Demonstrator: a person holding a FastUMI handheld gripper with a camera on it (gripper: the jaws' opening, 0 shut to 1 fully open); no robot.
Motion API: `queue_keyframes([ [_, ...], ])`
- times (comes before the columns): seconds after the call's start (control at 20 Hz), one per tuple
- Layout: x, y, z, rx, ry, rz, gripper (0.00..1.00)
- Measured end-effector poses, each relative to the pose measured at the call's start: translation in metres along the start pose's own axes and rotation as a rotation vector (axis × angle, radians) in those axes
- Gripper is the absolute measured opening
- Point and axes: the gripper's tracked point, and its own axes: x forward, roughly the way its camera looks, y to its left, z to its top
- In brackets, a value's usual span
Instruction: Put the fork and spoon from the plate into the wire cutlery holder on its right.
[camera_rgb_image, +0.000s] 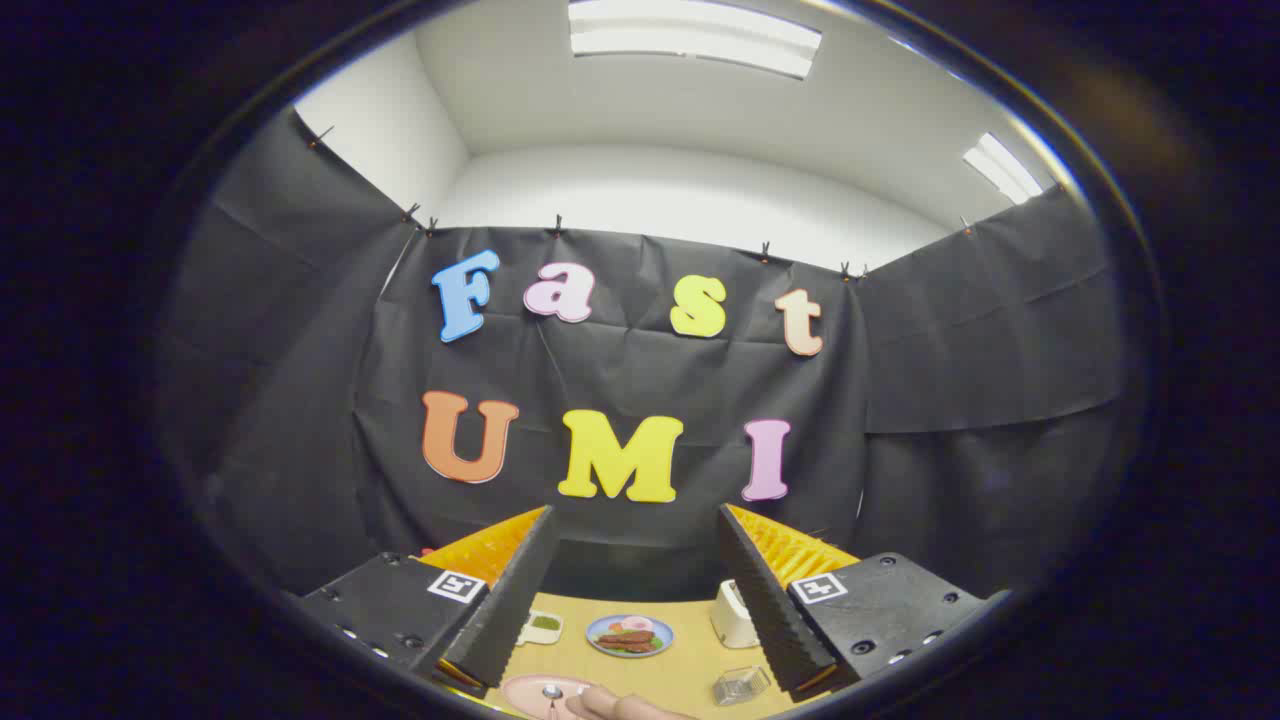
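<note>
Currently the gripper (635, 580) is held released, fingers apart and empty. Below between them, the plate (540, 692) with the spoon (551, 692) sits at the table's (680, 670) near edge, the wire cutlery holder (740, 685) to its right.

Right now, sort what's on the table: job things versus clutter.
Job: pink plate with a spoon, wire cutlery holder, open hand-held gripper held high.
Lying about: blue plate of food, small dish, white container, a hand.
</note>
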Motion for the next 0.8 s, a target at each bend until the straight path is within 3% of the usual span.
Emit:
queue_keyframes([
  [0.6,0.021,0.001,-0.05,0.017,0.144,0.02,0.95],
  [0.8,0.036,0.002,-0.093,-0.007,0.244,0.031,0.95],
])
